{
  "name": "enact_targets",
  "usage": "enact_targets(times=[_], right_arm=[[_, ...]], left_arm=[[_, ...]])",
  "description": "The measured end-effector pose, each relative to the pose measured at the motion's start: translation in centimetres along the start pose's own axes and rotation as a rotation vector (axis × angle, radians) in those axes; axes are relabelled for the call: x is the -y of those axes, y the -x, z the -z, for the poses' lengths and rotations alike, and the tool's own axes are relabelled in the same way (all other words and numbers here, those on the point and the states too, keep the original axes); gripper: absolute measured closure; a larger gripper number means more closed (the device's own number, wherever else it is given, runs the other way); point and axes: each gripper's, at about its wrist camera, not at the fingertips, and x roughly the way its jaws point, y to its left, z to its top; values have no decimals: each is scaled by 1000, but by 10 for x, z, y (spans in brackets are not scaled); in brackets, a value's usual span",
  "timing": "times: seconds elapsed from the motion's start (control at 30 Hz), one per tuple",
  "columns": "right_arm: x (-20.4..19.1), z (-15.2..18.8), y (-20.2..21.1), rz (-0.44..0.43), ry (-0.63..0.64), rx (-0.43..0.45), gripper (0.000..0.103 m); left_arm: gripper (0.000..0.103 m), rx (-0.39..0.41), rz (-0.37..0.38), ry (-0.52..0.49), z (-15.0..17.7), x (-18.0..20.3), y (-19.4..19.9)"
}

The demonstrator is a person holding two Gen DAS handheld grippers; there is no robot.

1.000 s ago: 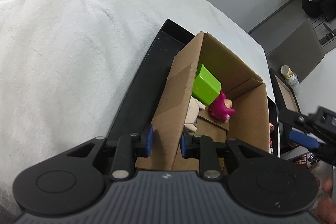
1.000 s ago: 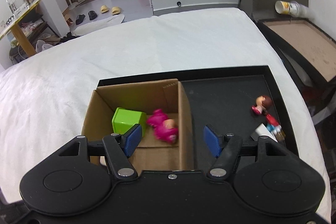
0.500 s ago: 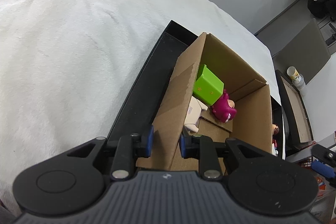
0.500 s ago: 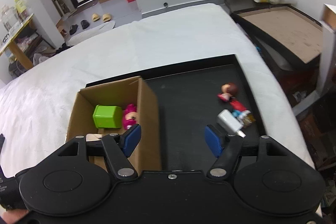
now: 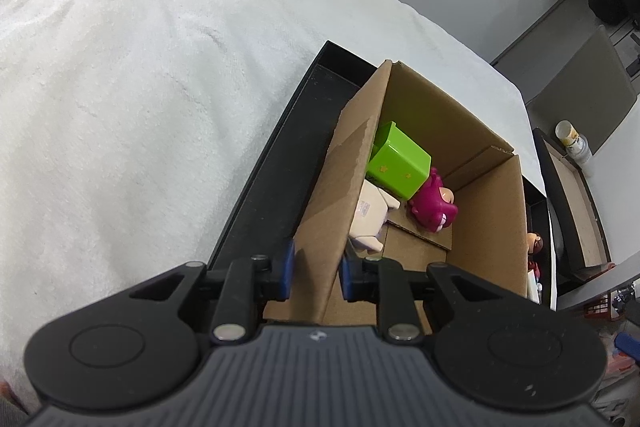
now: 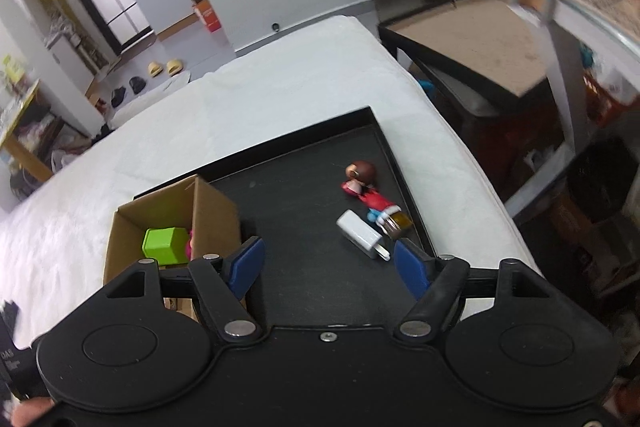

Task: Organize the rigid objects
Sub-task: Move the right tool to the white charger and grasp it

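Your left tool (image 5: 314,269) is clenched on the near wall of the cardboard box (image 5: 486,227), one pad outside and one inside; keep that pinch firm and your wrist quiet, so the box cannot slide or tip on the black tray (image 6: 312,267) while the other hand works. Your right tool (image 6: 326,263) is released with nothing between its pads; its jaws have just been opening wider, and it hangs over the bare middle of the tray, just short of the loose pieces by the tray's right edge. For the next pick, I would take the nearest one first: the white charger (image 6: 360,235), lying flat with its prongs towards you. Come down straight, set the pads across its short sides, not over the prongs, and close only once both pads bracket it. Keep clear of the figure lying just beyond it, since the two look to be touching or nearly so. Counted from near to far, the box holds three things: one pale figure (image 5: 370,217) against the near wall, one magenta plush-looking figure (image 5: 434,205), and one green cube (image 5: 400,167) further in. On the open tray lie one charger, one red-clothed figure with a brown base (image 6: 384,209), and one small brown-haired figure (image 6: 358,175) farthest out. The tray rests on the white bed (image 5: 140,87), near its right edge.
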Motion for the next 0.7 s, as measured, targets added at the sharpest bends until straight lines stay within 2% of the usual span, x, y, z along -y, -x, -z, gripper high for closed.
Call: enact_targets(times=[0.33,0.5,0.7], right_arm=[[29,-7,-25,-9,-71,-46,32],[28,-13,-49,-21,-40,-82,32],[25,-23,-80,-15,3,-142,49]], left_arm=[[82,2,-20,-9,0,4,0],[82,-7,-25,-5,-2,4,-4],[82,-8,-16,15,-4,-1,-7]])
